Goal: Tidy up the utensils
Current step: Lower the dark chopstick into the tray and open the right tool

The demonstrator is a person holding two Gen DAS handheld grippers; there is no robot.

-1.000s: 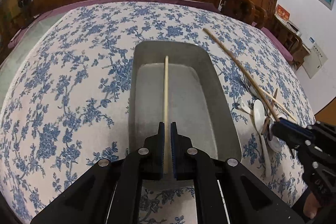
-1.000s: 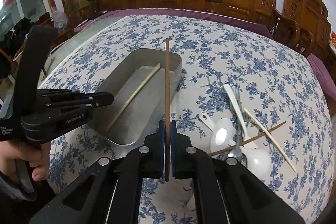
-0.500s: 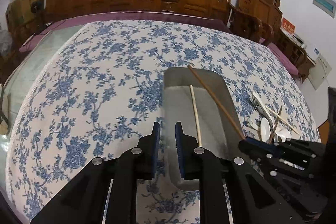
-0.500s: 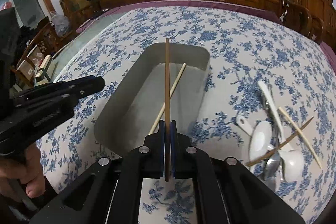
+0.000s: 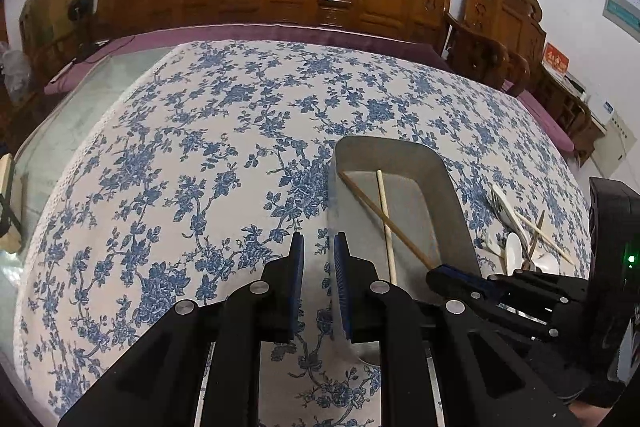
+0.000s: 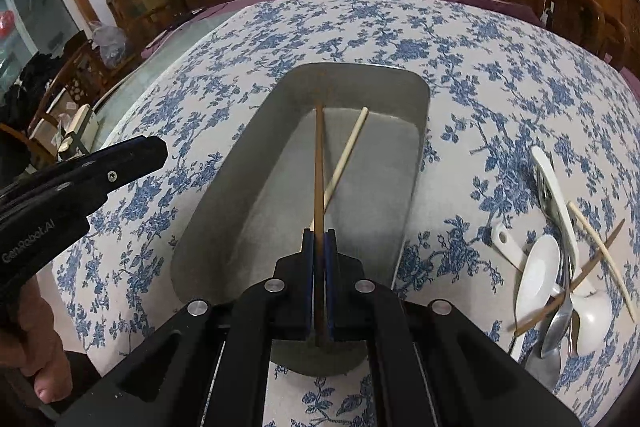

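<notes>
Right gripper point(image 6: 319, 247) fingers clamped on dark brown wooden chopstick point(image 6: 319, 163), angled into grey metal tray point(image 6: 224, 211) mid-frame, crossing pale chopstick point(image 6: 347, 151); left gripper point(image 5: 319, 255) fingers slightly apart, empty, lower centre

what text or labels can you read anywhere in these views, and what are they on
"GenRobot.AI": white lettering on the side of the left gripper, right wrist view.
Red sign on the cabinet: characters too blurred to read.
Teal wall plaque: too blurred to read.
</notes>
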